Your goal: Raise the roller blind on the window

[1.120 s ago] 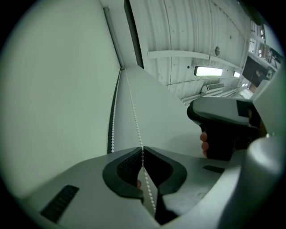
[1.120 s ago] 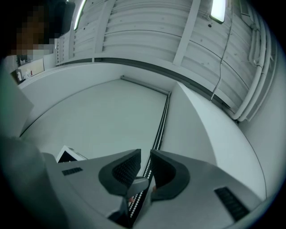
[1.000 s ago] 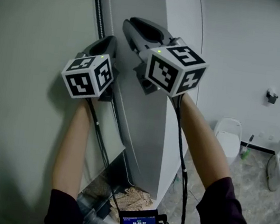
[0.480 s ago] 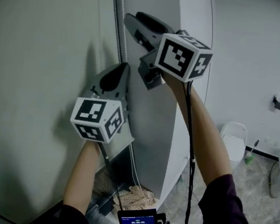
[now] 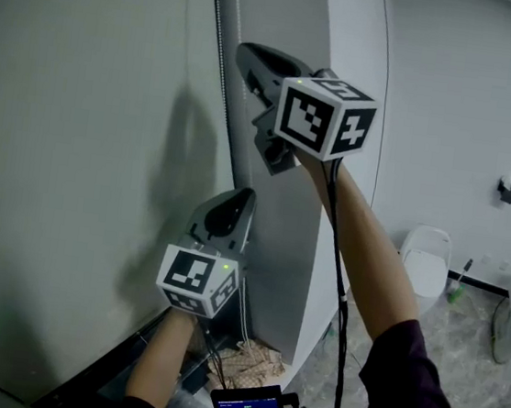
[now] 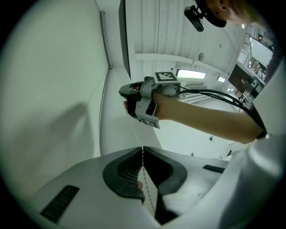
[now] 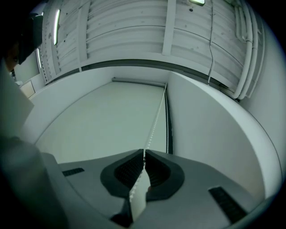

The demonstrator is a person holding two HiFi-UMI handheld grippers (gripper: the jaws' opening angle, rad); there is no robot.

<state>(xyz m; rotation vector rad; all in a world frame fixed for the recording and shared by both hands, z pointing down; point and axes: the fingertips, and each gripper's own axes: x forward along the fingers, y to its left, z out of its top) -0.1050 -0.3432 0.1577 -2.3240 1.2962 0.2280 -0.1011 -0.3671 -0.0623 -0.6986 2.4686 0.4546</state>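
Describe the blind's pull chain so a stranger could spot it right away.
Find the big pale roller blind on the left. Along its right edge hangs the bead chain, a thin string of small white beads. Unlike the dark strip beside it, it is light and beaded.

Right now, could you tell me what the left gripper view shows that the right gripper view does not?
Only the left gripper view shows the right gripper and the forearm behind it, higher up the bead chain. Only the right gripper view shows the blind's top rail. Both show the chain between their own jaws: the left gripper shut on it, the right closing on it.
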